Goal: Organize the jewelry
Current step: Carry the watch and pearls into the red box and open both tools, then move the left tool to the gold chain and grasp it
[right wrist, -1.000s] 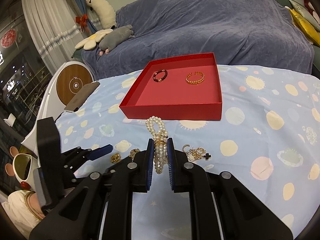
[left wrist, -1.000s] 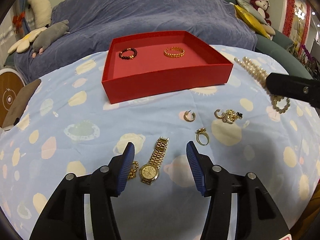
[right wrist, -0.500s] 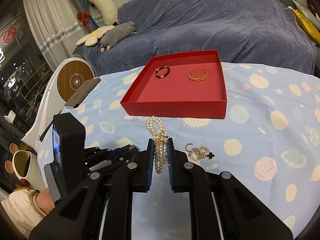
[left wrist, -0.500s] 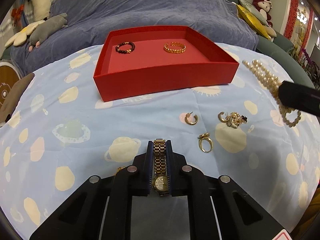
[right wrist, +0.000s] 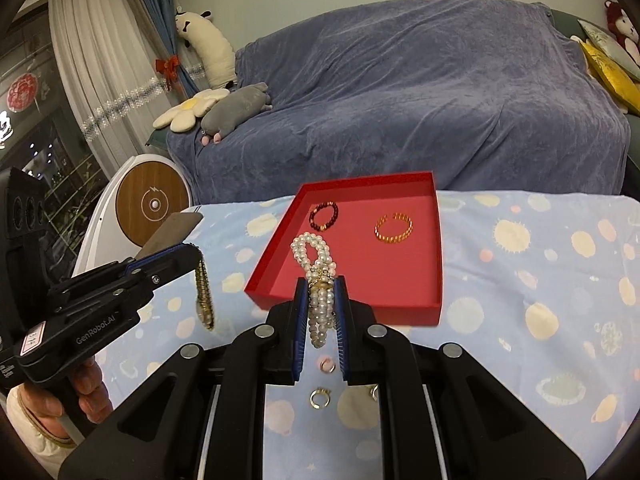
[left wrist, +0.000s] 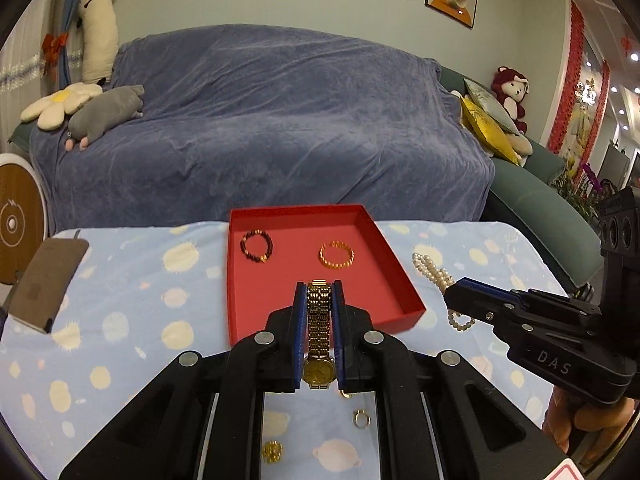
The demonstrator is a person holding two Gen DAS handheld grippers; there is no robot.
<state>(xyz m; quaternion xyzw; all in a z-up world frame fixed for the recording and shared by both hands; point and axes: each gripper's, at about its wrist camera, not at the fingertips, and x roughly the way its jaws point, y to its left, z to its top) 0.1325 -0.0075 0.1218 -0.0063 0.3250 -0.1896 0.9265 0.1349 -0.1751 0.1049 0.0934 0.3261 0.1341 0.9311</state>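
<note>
Left hand-held gripper (left wrist: 319, 312): clamped on gold watch (left wrist: 319, 334)
Right hand-held gripper (right wrist: 321, 308): clamped on pearl bracelet (right wrist: 316, 280)
Hidden: watch's lower strap

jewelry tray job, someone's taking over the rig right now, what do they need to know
Left hand-held gripper: shut on the gold watch, held clear of the table.
Right hand-held gripper: shut on the pearl bracelet, also lifted.
Red tray: holds the dark bead bracelet and the gold chain bracelet.
Done: those two pieces placed.
Left: set watch and pearls in the tray, then collect the small gold pieces on the tablecloth, such as the ring and the earring.
</note>
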